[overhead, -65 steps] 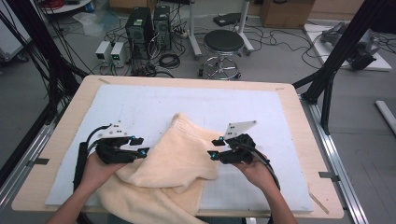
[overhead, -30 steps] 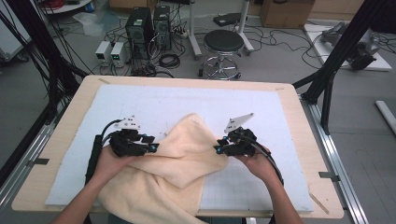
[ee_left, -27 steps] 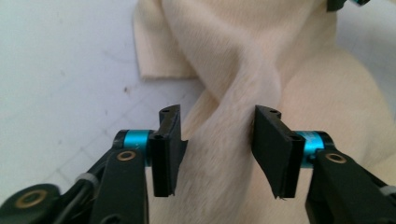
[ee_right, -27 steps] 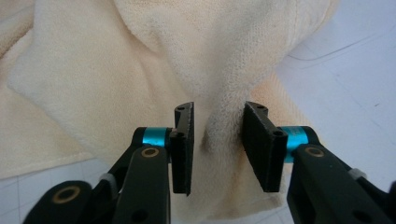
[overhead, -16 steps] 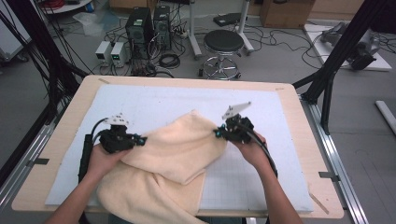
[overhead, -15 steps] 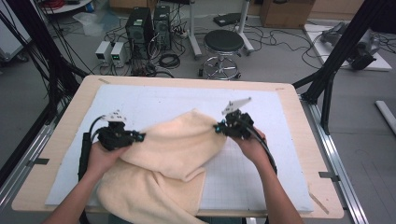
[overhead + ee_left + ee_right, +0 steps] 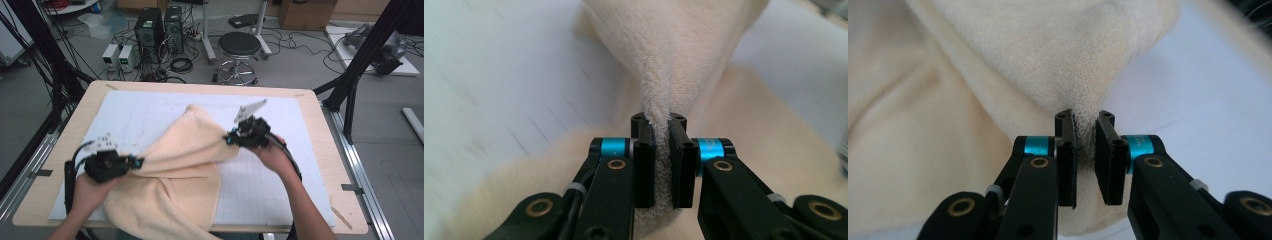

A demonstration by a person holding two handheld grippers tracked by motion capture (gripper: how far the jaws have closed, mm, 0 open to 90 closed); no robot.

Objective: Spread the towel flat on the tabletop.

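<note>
Both sets of jaws have just been closing and now pinch the towel [image 7: 175, 170]; left gripper [image 7: 131, 161] pulls one edge, right gripper [image 7: 231, 140] lifts another; the towel is spreading over the table [image 7: 200, 90].

Cream towel [image 7: 170, 185], pale grid-lined mat [image 7: 260, 185], black tongs [image 7: 659, 160].
</note>
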